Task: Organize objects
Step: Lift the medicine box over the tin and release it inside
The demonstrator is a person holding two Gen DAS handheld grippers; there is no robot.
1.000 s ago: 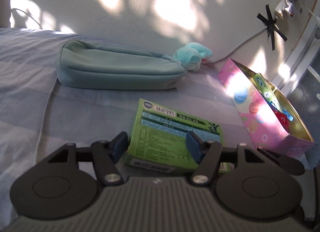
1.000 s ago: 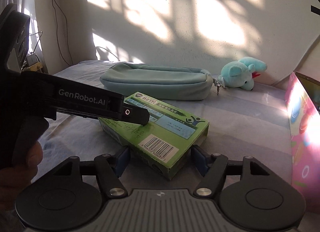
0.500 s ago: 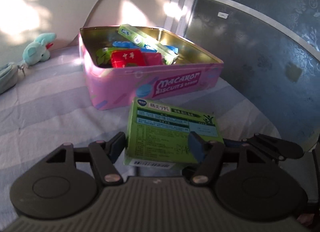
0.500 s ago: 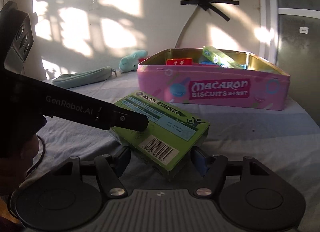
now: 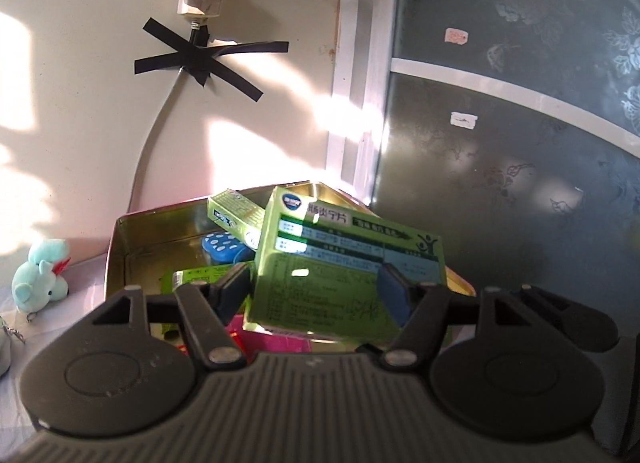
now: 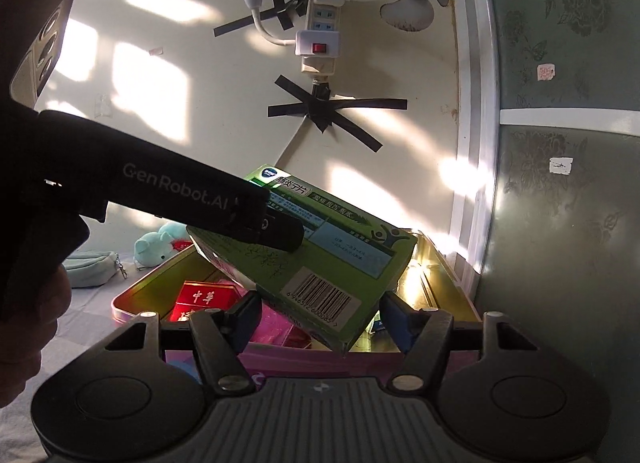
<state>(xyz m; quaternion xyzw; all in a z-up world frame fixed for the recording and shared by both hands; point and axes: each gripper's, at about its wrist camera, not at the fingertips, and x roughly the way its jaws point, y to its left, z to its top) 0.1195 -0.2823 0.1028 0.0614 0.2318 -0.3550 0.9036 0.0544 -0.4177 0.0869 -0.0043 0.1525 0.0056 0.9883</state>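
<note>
- Teal plush toy (image 5: 38,281) is seen at the far left on the bed (image 5: 86,295), with a teal pouch (image 6: 90,269) lying near it in the right wrist view.
- Pink tin (image 6: 140,291) with a gold inside is placed on the bed just to the right of the toy; a red packet (image 6: 204,299), a blue spotted item (image 5: 224,249) and a slim green box (image 5: 236,217) are seen inside it.
- Green medicine box (image 5: 340,267) is held tilted above the open tin, its far end raised and its barcode end nearest the right wrist camera.
- Left gripper (image 5: 316,293) is closed on the box: its fingers (image 5: 394,299) are pressed against the two long sides.
- Right gripper (image 6: 320,319) is seen with its fingers (image 6: 394,319) flanking the barcode end of the box; whether the pads actually touch the cardboard cannot be told.
- White power strip (image 6: 320,31) is taped to the wall above with black tape (image 6: 336,111).
- Frosted glass door (image 5: 520,123) is seen at the far right, beside the tin.
</note>
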